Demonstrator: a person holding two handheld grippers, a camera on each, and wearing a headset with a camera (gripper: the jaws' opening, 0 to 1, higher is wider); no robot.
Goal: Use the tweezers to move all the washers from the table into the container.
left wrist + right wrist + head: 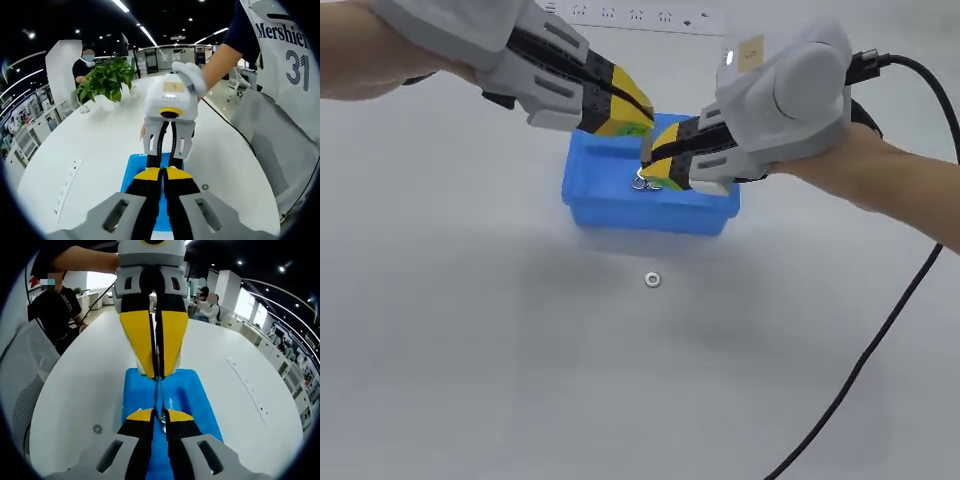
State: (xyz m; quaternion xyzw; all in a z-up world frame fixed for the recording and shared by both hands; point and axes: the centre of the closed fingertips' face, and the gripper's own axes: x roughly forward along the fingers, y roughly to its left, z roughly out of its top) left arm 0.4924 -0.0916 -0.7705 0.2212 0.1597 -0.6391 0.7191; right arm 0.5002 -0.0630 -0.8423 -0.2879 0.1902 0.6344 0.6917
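A blue container [620, 205] stands mid-table, also seen as the container [187, 395] and the container [134, 176]. My left gripper [638, 112] comes in from the upper left, shut on the rear end of thin metal tweezers [158, 390]. My right gripper [658, 172] comes from the right and is shut around the tweezers [645, 150] near their tips. A small washer [642, 184] hangs at the tips over the container's inside. Another washer [652, 279] lies on the table in front of the container, also seen as the washer [97, 429] and the washer [205, 187].
A black cable [880, 330] trails from the right gripper across the table's right side. A strip of sockets [640, 15] lies at the far edge. Potted plant [105, 80] stands on the table further off. People stand and sit around the white table.
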